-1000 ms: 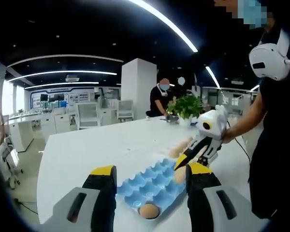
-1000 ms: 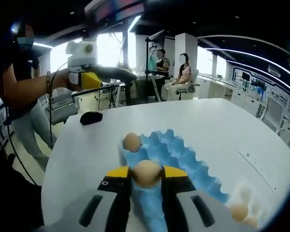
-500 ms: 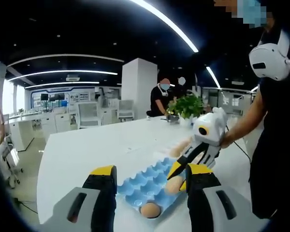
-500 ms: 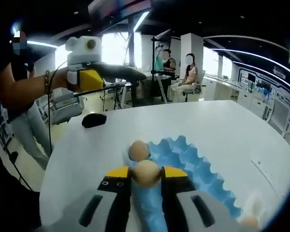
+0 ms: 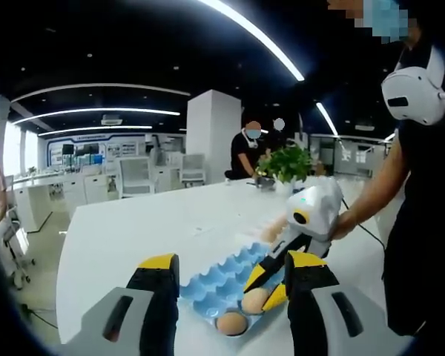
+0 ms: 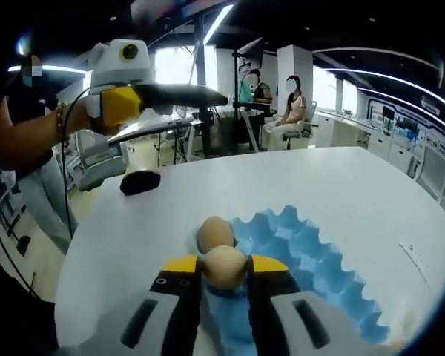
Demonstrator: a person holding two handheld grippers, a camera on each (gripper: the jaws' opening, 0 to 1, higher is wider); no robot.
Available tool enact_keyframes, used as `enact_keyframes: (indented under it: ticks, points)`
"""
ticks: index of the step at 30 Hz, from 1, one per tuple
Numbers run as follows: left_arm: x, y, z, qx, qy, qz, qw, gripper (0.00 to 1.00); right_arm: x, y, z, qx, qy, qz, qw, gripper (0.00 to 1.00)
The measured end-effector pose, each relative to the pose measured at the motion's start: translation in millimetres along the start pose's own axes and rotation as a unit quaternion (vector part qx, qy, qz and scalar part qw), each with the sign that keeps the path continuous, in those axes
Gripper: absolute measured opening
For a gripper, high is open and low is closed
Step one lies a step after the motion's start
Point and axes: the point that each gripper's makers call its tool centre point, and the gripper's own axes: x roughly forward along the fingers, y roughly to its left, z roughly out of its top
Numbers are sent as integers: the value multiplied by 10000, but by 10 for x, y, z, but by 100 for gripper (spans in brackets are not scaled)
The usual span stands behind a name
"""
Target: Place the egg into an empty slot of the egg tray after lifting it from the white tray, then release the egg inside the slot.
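My right gripper (image 6: 224, 268) is clamped on an egg (image 6: 224, 265), the egg pinched between the two yellow-tipped jaws and held over the near end of the blue egg tray (image 6: 311, 256). In the left gripper view the same right gripper (image 5: 265, 282) comes in from the right, angled down, with its egg (image 5: 255, 300) low over a slot at the near end of the egg tray (image 5: 219, 280); I cannot tell whether the egg touches the slot. A second egg (image 6: 215, 233) already sits in the end slot just beyond the held one in the right gripper view; in the left gripper view that seated egg (image 5: 231, 322) is the nearest to me, just beside the held one. My left gripper (image 5: 232, 271) holds nothing, jaws standing wide apart, raised above the white table (image 5: 141, 222) on the near side of the tray; it also appears high up in the right gripper view (image 6: 167, 111), held in my hand (image 6: 80, 119). A dark object (image 6: 140, 182) lies near the far-left edge of the tabletop. More eggs (image 5: 276, 228) lie further along the tabletop beyond the tray's far end; the white tray under them is too indistinct to make out. A potted plant (image 5: 285, 165) stands at the far edge.
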Motion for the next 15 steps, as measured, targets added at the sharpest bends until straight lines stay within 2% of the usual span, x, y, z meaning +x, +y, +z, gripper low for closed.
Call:
enact_keyframes:
  ticks: [5,9,15]
  points:
    - [0,4,-8,-4,4,3,10000,58,18,-31,-79,25,131,-34,9999,24]
    - [13,3,-10,-14,-5,-4,10000,58,20,-36,-70,22,113,-29,9999,24]
    - [35,-13,-15,-11,8,-32,10000,57,22,-11,-87,-201,116,4,9997,24]
